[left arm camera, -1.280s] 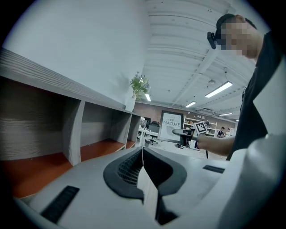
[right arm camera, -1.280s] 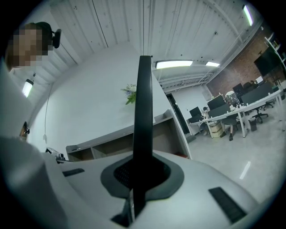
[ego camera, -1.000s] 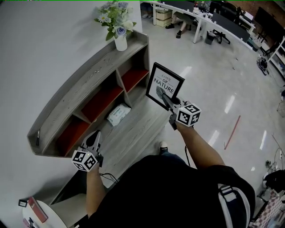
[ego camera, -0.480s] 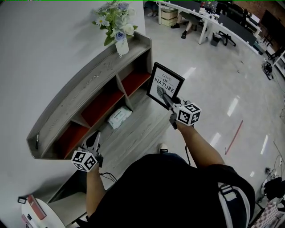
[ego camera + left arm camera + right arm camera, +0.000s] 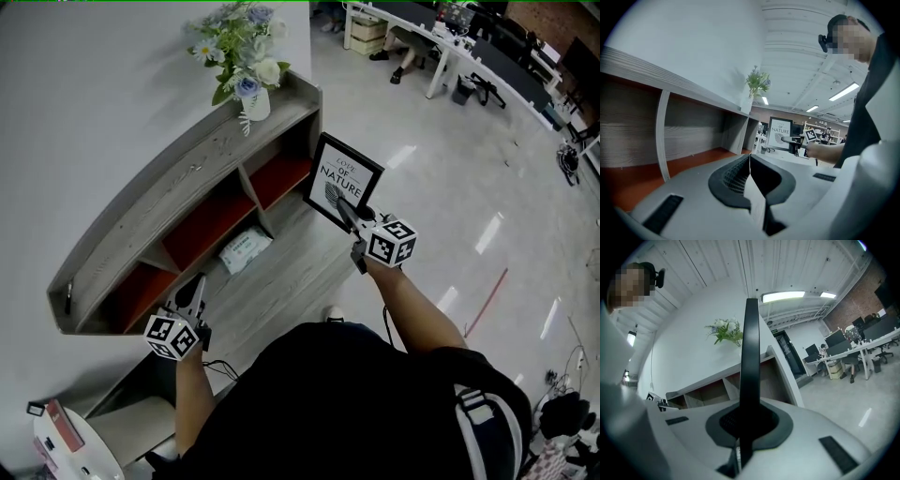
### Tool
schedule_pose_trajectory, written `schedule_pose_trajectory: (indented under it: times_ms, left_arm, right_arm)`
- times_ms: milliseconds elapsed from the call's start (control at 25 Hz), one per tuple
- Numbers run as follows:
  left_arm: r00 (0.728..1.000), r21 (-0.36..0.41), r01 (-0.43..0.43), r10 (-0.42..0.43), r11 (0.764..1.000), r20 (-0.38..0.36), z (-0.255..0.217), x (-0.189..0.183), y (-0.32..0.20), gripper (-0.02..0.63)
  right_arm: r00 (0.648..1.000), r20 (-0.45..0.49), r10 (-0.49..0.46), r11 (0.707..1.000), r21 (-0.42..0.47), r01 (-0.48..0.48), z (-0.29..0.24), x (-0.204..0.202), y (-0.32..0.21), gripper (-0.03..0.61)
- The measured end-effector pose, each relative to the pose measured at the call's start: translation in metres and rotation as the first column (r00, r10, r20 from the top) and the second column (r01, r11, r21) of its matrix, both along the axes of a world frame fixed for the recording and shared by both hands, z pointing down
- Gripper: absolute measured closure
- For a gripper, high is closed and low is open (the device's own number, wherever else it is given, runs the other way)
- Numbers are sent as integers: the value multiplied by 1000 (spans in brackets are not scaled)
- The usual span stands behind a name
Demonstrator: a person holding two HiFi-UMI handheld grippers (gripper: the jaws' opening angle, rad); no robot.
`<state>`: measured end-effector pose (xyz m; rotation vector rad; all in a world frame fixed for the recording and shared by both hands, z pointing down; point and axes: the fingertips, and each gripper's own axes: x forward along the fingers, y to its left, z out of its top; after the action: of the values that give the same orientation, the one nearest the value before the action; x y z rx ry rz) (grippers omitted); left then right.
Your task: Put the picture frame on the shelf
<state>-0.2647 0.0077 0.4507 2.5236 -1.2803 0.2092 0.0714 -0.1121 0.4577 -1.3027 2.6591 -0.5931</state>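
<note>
A black picture frame (image 5: 343, 180) with a white print reading "love of nature" is held upright in the air by my right gripper (image 5: 349, 214), shut on its lower edge. In the right gripper view the frame (image 5: 750, 371) shows edge-on as a dark bar between the jaws. It hangs just right of the grey wooden shelf (image 5: 178, 178), level with its right end. My left gripper (image 5: 194, 295) is shut with nothing in it, low in front of the shelf's left compartment. The left gripper view shows the frame (image 5: 780, 133) far ahead.
A white vase of flowers (image 5: 246, 56) stands on the shelf top at its right end. A white packet (image 5: 242, 249) lies on the lower board. The shelf has red-backed compartments (image 5: 208, 228). Desks and chairs (image 5: 450, 47) fill the far room. A round white table (image 5: 66, 445) is at lower left.
The view has shifted a little: shelf, frame and both grippers sit slightly further left in the head view. The frame stays in the right gripper's hold.
</note>
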Motion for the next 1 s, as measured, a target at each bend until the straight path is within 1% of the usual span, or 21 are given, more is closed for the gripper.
schedule_pose_trajectory:
  times_ms: [680,1000]
  left_arm:
    - [997,-2,75,-75,997,4,7,38,-26,592]
    - [996,-13,92,-92,996,11,13,59,-36,592]
  right_arm:
    - [997,-4,-77,997,-4,77,19,24,-44,555]
    - [995,-2,-96,995,6,96,25,36,-65,555]
